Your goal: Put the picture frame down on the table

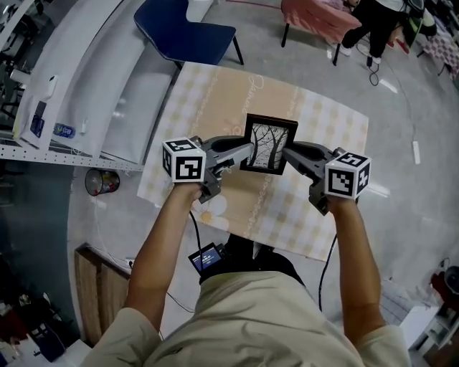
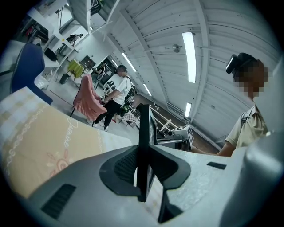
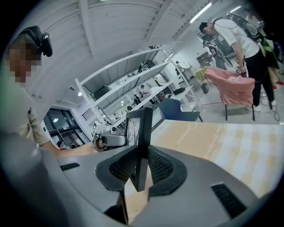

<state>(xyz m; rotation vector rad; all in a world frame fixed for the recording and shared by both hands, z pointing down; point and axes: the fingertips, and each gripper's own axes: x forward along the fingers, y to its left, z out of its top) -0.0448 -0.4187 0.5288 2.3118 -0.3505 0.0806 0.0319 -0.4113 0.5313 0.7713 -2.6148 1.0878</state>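
Observation:
A black picture frame (image 1: pixel 269 144) with a tree print hangs above the table (image 1: pixel 215 93), held from both sides. My left gripper (image 1: pixel 248 150) is shut on its left edge and my right gripper (image 1: pixel 287 152) is shut on its right edge. In the left gripper view the frame (image 2: pixel 143 146) stands edge-on, pinched between the dark pads. The right gripper view shows the frame (image 3: pixel 141 146) clamped the same way, with its print facing left. The table carries a beige and yellow checked cloth (image 3: pixel 230 142).
A blue chair (image 1: pixel 185 32) stands at the table's far side, and a pink-covered chair (image 1: pixel 315 18) beyond it with a person beside it. White shelving (image 1: pixel 64 86) runs along the left. A small screen device (image 1: pixel 206 256) hangs near my waist.

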